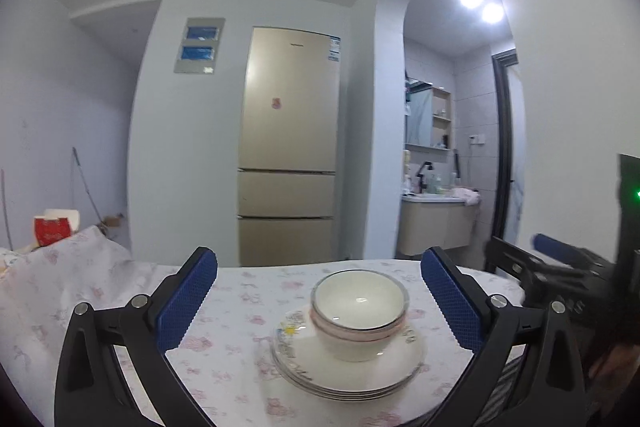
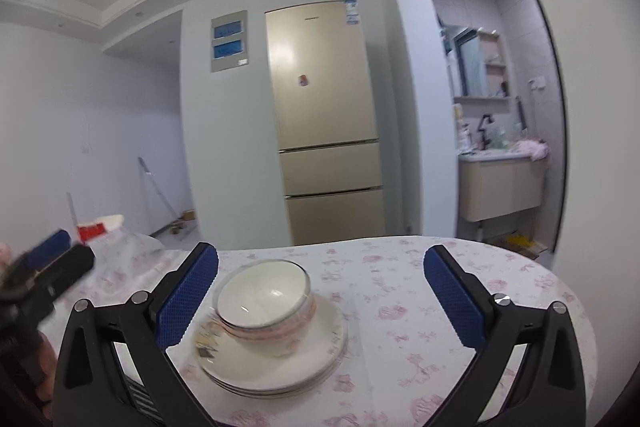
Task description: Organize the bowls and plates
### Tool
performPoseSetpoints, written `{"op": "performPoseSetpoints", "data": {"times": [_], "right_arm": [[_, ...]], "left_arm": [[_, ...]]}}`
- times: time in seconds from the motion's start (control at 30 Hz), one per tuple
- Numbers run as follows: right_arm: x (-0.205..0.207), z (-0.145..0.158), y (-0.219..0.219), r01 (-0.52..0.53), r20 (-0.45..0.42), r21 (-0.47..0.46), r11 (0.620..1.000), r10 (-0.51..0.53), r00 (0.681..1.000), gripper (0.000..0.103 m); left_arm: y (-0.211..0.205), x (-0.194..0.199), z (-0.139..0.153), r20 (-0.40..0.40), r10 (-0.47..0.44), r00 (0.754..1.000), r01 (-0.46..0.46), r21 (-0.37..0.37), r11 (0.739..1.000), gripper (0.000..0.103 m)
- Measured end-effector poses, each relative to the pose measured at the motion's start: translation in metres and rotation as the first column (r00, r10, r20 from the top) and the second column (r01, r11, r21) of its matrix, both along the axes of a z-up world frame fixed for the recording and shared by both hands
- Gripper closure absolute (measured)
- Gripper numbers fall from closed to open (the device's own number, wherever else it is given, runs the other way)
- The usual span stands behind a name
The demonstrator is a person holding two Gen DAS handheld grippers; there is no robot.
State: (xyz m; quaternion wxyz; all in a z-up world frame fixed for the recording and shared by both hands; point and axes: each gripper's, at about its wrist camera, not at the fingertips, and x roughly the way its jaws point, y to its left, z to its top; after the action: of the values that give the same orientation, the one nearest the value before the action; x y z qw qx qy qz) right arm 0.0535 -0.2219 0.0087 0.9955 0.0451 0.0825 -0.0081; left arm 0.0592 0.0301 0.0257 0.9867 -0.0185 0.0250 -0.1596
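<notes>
Both of our grippers stand with their blue-padded fingers spread wide and nothing between the pads. We see the left gripper framing the stack from its own camera, and the right gripper doing the same from the other side; neither touches the dishes.

On the tabletop, under a white cloth with pink flowers, we have the plates piled one on another, and the bowls nested together on top of them. The top bowl is white inside with a thin dark rim. In the right wrist view the same plates and bowls sit left of centre, close by our left-hand finger.

Each gripper shows blurred at the edge of the other's view. Behind the tabletop we see a gold fridge against the wall, and to its right an arched opening onto a washroom with a basin cabinet.
</notes>
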Motion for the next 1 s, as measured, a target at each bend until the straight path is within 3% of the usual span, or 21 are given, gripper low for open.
{"op": "performPoseSetpoints", "data": {"times": [0.17, 0.3, 0.6, 1.0], "right_arm": [[0.000, -0.021, 0.012, 0.002, 0.006, -0.066, 0.998, -0.002, 1.000, 0.000], [-0.002, -0.031, 0.019, 0.033, 0.059, -0.092, 0.995, -0.027, 0.998, 0.000], [0.002, -0.044, 0.024, 0.028, 0.012, -0.118, 0.993, -0.027, 1.000, 0.000], [-0.002, -0.044, 0.003, 0.007, 0.019, -0.018, 1.000, -0.007, 1.000, 0.000]], "left_arm": [[-0.006, 0.005, -0.015, 0.010, 0.012, 1.000, -0.013, 0.040, 0.999, 0.000], [-0.008, 0.012, -0.024, -0.010, 0.021, 1.000, -0.020, 0.051, 0.998, 0.000], [-0.008, 0.021, -0.034, -0.061, 0.041, 0.997, -0.038, 0.055, 0.998, 0.000], [-0.003, 0.020, -0.037, -0.057, 0.074, 0.996, -0.072, 0.037, 0.997, 0.000]]}}
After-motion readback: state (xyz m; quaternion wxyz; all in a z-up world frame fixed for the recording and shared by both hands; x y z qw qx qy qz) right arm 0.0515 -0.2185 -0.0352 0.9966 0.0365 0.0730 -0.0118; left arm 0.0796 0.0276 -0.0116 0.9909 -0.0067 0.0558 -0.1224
